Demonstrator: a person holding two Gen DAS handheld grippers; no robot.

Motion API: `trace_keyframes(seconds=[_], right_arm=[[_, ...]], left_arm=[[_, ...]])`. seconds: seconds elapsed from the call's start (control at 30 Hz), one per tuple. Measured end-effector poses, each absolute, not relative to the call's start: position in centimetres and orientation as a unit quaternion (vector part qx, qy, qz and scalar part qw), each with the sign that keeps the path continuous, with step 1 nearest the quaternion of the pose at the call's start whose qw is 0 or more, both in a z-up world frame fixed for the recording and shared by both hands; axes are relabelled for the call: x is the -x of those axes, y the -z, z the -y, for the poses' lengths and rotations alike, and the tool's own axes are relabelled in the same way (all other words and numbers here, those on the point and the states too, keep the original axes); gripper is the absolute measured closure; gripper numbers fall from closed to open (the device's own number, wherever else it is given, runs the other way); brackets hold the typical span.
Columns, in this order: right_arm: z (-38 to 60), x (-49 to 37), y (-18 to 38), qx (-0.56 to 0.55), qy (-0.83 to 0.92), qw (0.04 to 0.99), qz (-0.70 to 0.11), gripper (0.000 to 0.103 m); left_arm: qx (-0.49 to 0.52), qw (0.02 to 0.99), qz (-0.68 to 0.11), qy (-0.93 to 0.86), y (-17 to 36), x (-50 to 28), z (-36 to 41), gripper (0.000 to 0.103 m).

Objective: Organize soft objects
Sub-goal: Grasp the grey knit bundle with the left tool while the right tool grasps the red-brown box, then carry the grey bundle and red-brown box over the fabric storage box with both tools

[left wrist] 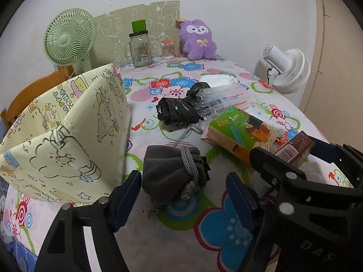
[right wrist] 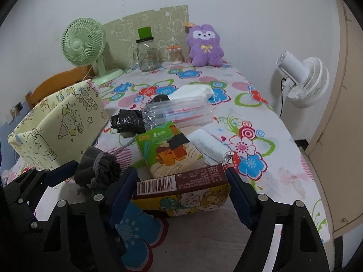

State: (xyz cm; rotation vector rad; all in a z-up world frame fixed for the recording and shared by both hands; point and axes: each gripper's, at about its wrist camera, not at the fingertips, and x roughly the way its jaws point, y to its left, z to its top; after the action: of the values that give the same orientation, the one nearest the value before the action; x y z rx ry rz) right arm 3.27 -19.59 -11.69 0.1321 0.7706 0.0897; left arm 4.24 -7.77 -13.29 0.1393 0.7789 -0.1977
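Observation:
A grey drawstring pouch lies on the flowered tablecloth between the fingers of my open left gripper; the left finger touches or nearly touches it. It also shows in the right wrist view. My right gripper has its fingers around a brown cartoon box, touching both sides. A yellow fabric bin stands open at the left. Beyond lie a black plastic bag roll, a clear air-cushion pack, a green tissue pack, white folded cloths and a purple plush.
A green fan, a glass jar and a cotton swab jar stand at the table's far edge. A white fan stands beyond the right edge. A wooden chair is behind the bin.

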Motion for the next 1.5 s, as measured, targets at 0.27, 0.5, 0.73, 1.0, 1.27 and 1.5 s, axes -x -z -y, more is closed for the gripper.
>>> trace_keyframes(seconds=[0.27, 0.5, 0.73, 1.0, 1.27, 1.5], right_arm=[[19.4, -3.4, 11.5, -0.062, -0.045, 0.923, -0.377, 0.027], [19.1, -3.3, 10.4, -0.055, -0.038, 0.928, -0.367, 0.028], [18.9, -3.3, 8.9, -0.052, -0.026, 0.93, -0.362, 0.028], [18.7, -3.2, 6.3, -0.047, -0.012, 0.936, -0.35, 0.028], [18.9, -3.4, 3.4, -0.055, 0.002, 0.94, -0.338, 0.028], [18.4, -3.5, 1.7, -0.039, 0.006, 0.944, -0.329, 0.028]], left_arm=[[-0.067, 0.917, -0.382, 0.09, 13.5, -4.9, 7.6, 0.041], [-0.066, 0.917, -0.381, 0.099, 12.7, -4.9, 7.5, 0.044], [-0.06, 0.92, -0.371, 0.112, 10.8, -4.3, 7.3, 0.045], [-0.054, 0.918, -0.37, 0.128, 8.1, -4.2, 7.1, 0.045], [-0.065, 0.93, -0.341, 0.124, 4.8, -3.9, 7.0, 0.046], [-0.08, 0.932, -0.33, 0.125, 3.1, -4.0, 6.8, 0.046]])
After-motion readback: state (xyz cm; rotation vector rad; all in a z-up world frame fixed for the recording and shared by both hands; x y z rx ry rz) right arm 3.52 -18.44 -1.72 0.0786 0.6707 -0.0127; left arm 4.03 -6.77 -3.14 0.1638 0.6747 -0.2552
